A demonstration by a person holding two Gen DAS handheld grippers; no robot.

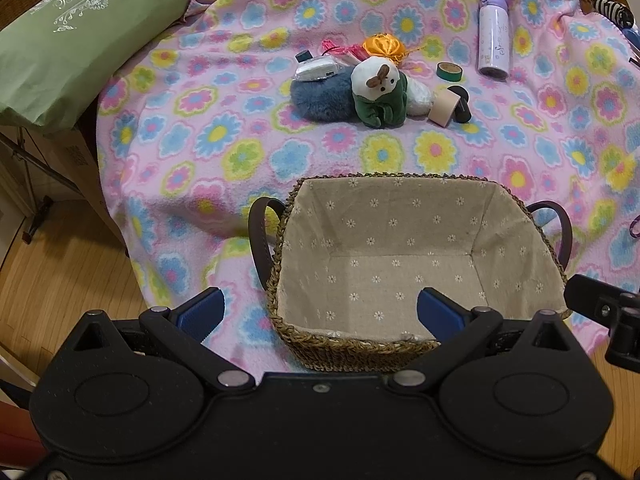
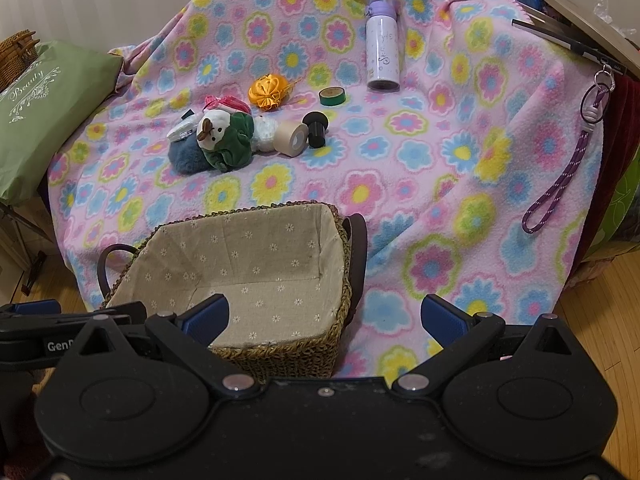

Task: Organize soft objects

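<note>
Nothing looks sorted yet: the lined basket (image 1: 400, 248) at lower centre is bare inside, while the green plush toy (image 1: 378, 94), blue fuzzy pouch (image 1: 320, 100) and orange satin pouch (image 1: 382, 48) lie clustered mid-frame on the floral blanket (image 1: 200, 140). Left tool (image 1: 320, 312) and right tool (image 2: 324, 316) both hang released, gripping nothing

Each black tool (image 1: 320, 312) carries blue finger pads (image 2: 208, 316), silver pivot screws.
</note>
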